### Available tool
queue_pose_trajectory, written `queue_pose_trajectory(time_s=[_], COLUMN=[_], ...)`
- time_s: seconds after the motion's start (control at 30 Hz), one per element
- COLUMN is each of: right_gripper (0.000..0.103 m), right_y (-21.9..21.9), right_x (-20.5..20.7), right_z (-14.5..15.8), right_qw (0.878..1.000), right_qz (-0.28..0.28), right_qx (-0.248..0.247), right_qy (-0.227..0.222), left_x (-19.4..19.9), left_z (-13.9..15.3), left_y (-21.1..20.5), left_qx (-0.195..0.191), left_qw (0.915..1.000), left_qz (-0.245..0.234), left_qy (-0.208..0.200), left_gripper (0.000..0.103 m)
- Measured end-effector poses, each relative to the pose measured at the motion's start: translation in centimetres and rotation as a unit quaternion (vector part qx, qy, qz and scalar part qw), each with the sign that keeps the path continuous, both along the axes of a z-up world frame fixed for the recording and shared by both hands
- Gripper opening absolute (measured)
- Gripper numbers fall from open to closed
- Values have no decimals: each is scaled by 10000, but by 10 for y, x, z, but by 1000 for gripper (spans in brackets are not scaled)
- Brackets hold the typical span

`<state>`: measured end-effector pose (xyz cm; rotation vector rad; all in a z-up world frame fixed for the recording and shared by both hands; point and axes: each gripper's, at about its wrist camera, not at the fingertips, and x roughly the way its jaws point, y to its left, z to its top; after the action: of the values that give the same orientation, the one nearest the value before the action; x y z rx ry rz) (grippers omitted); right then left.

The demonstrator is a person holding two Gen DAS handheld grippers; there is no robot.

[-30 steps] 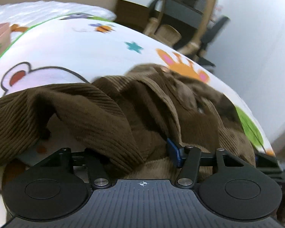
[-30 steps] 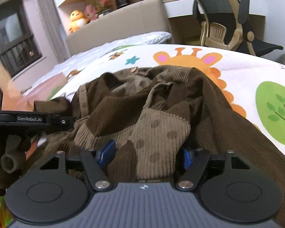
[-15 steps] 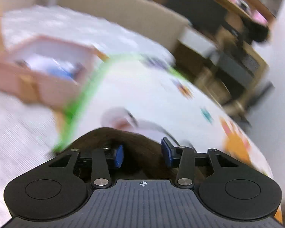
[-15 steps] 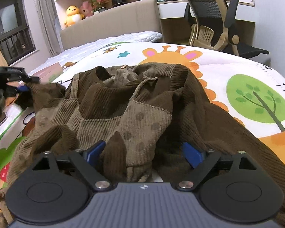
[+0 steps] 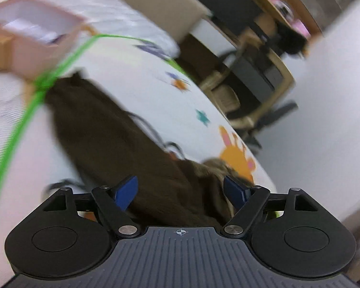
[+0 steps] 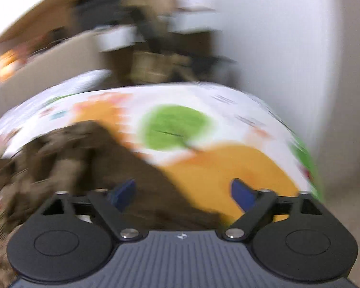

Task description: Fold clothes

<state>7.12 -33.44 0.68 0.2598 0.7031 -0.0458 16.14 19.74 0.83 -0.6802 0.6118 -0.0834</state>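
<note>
Brown corduroy garment [image 5: 112, 134] stretched long on printed mat [image 5: 136, 76]; left jaws just opened, right narrowing, both apart.

Bed [image 5: 136, 21] with white quilted cover, cartoon-print play mat [image 5: 141, 100] laid on top. Beige padded headboard [image 5: 160, 2] at the bed's far end. Beyond the headboard: wooden desk [image 5: 271, 2], office chair [image 5: 256, 88] with tan frame beside it. Plain white wall [image 6: 276, 36] right of the bed. Right wrist view heavily blurred.
</note>
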Motion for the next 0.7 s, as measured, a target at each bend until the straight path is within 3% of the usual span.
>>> queue_pose_trajectory(time_s=[0.1,0.13,0.23,0.33,0.37,0.4,0.43,0.5,0.7], right_gripper=[64,63,59,50,42,27,27,10,10], right_y=[-33,-32,-1,33,42,52,57,69,65], right_x=[-9,-10,4,34,44,60,74,96,131], right_z=[-25,-31,-32,-36,-36,-36,-32,-13,72], right_qw=[9910,9878,9926,9899,9897,9878,9856,9851,9867], right_qz=[-643,-612,-17,720,866,1038,1157,1348,1015], right_qx=[1076,1339,1134,1133,1039,1039,1109,1045,391], right_qy=[467,500,426,460,465,523,544,214,-1208], left_x=[21,26,35,39,40,38,38,36,31], left_z=[7,9,10,4,2,0,-2,-2,0], left_y=[-45,-59,-85,-94,-94,-89,-87,-82,-71], left_qx=[489,611,891,1024,1038,1054,1080,1116,1097], left_qw=[9977,9962,9925,9905,9902,9899,9896,9891,9892], left_qz=[-460,-615,-826,-829,-814,-799,-769,-720,-705], left_qy=[-13,16,168,397,466,509,560,633,668], left_gripper=[84,84,85,86,86,86,86,86,90])
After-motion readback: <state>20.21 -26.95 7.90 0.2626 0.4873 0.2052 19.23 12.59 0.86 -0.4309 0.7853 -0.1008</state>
